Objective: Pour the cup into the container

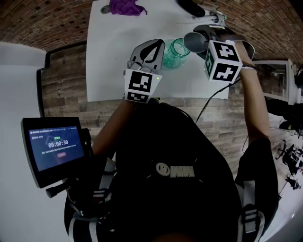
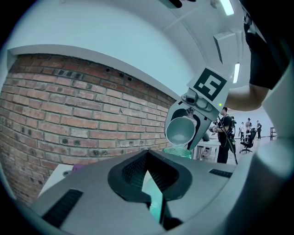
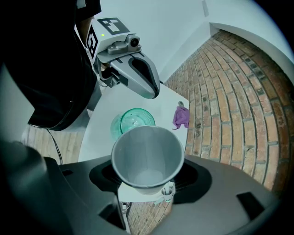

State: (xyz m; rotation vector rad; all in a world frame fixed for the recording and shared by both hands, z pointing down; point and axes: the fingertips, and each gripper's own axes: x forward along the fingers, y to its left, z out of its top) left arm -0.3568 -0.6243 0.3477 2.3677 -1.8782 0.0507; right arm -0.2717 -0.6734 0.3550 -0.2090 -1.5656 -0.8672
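The right tool (image 1: 202, 38) has its jaws spread wide and clamped on a grey cup (image 3: 147, 156), one jaw on each side of the cup's wall. The cup is tipped, and its open mouth leans over toward the green glass jar (image 3: 133, 121) just beyond and below it. The left tool (image 3: 149, 89) has its jaws closed together with nothing gripped. Its tip hangs just above and beside the jar, not touching it as far as I can see.

The person's right arm (image 1: 253, 94) reaches forward, bare at the forearm, with the tool lifted and turned inward. The left arm is in a black sleeve and stays closer to the body.

The jar stands on a white table (image 1: 109, 61). A crumpled purple cloth (image 1: 125, 6) lies on it, well beyond both tools at the far edge.

The right gripper view looks straight down into the cup's pale inside. The left gripper view shows the cup's mouth from outside, right above the jar's rim, with a brick wall (image 2: 69, 110) to the left of the tool and distant people (image 2: 225, 133) to its right. Only the head view shows the small screen (image 1: 56, 149) mounted at the person's left side.
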